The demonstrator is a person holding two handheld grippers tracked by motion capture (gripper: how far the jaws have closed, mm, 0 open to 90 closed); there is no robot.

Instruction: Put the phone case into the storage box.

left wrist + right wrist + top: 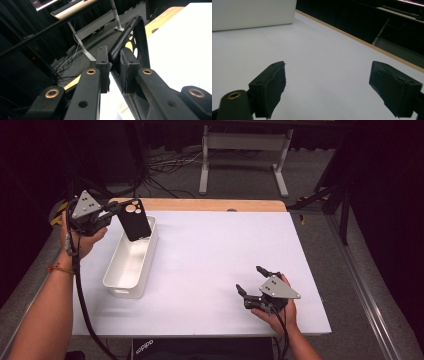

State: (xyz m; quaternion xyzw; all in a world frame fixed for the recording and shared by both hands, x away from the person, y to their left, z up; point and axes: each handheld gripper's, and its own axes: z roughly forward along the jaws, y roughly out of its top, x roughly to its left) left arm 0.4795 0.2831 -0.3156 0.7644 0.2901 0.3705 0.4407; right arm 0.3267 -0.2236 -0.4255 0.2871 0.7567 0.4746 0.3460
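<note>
Phone case: black case with round camera cut-outs at its upper end, held in the air above the far end of the white bin, tilted, lower edge over the bin's opening. In the left gripper view the case runs edge-on away from the jaws, its rim curving over at the top.
Left gripper: the left gripper sits at the table's far-left corner, jaws closed onto the upper edge of the case. Close view shows both pads pressed on the case wall, one on each side. Grey three-cornered plate on top, cable hanging down along the forearm.
Left hand: the left hand wraps the gripper body from below; a red band sits on the wrist.
White bin: long rectangular bin, on the left part of the table, lengthwise toward the far edge. Interior looks bare as far as can be seen. Its side wall appears in the right gripper view.
Right gripper: the right gripper is low over the near-right part of the table, well apart from the bin, jaws spread wide with nothing between them.
Right hand: the right hand holds it from below.
Table: white top with a wooden strip along the far edge.
Beyond: a white desk frame and loose cables on the grey floor.
</note>
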